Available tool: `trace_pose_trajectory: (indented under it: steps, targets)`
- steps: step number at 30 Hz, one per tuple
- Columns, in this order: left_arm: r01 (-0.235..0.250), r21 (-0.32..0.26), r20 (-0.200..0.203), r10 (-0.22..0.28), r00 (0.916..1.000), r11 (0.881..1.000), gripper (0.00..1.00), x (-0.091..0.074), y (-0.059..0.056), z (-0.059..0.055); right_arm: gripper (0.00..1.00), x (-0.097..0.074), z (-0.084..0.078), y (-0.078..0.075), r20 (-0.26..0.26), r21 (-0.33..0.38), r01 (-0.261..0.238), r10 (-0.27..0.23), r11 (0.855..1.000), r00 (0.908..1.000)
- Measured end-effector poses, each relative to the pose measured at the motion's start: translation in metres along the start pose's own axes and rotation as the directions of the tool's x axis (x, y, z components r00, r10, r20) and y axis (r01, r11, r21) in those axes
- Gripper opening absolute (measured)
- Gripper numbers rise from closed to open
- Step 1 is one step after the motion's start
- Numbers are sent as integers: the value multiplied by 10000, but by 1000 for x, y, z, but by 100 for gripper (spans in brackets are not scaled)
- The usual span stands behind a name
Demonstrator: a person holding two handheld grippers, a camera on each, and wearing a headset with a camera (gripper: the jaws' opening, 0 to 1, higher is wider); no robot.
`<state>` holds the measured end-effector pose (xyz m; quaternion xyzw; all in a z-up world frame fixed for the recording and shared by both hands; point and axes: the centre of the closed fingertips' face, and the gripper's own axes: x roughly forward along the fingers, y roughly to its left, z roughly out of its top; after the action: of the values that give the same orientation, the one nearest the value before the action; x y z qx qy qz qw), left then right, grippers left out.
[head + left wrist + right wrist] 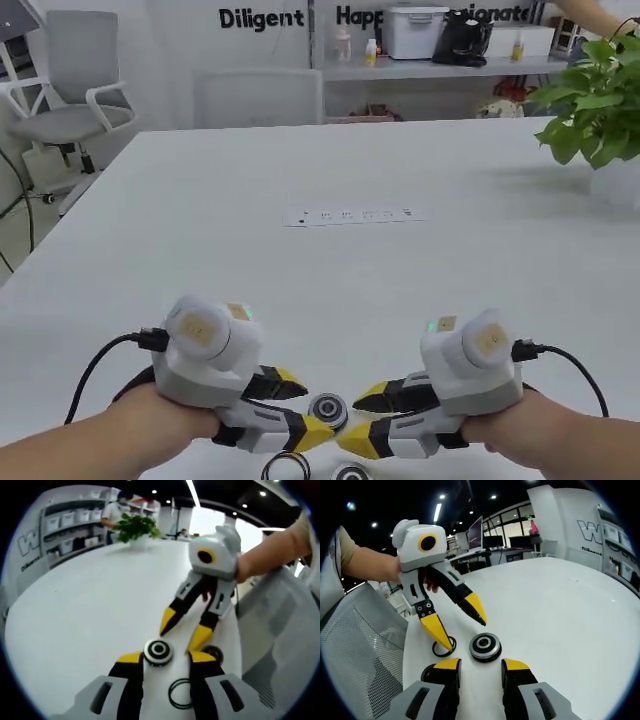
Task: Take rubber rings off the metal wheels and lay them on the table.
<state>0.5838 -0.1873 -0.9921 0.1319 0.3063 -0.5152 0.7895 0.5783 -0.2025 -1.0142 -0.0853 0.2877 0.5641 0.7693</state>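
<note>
A metal wheel (327, 408) with a dark band around its rim lies flat on the white table near the front edge. Both grippers point at it from opposite sides. My left gripper (312, 408) is open, and the wheel (158, 652) sits just ahead of its yellow tips. My right gripper (352, 420) is open too, with the wheel (485, 646) just beyond its tips. A loose black rubber ring (286, 467) lies flat beside the wheel, under the left gripper's lower jaw (444, 646). A second wheel (350, 472) rests closer to me, partly hidden.
The table (330, 270) stretches far ahead, with a white power strip (348, 215) at its middle. A potted plant (595, 95) stands at the back right. A grey chair (75, 95) is beyond the far left corner and a mesh chair (360, 645) is close by.
</note>
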Motion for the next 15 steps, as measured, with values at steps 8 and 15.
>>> trace_pose_trajectory:
  steps: [8, 15]
  targets:
    - [63, 41, -168, -62, 9998, 10000, 30, 10, -3, 0, 30, 0, 0, 1, 56, 39, -33, 33, 10000, 10000]
    - [-36, 42, -272, 37, 9996, 10000, 26, 14, 2, 0, 30, 0, 0, 0, 100, 44, -28, 28, 10000, 9999]
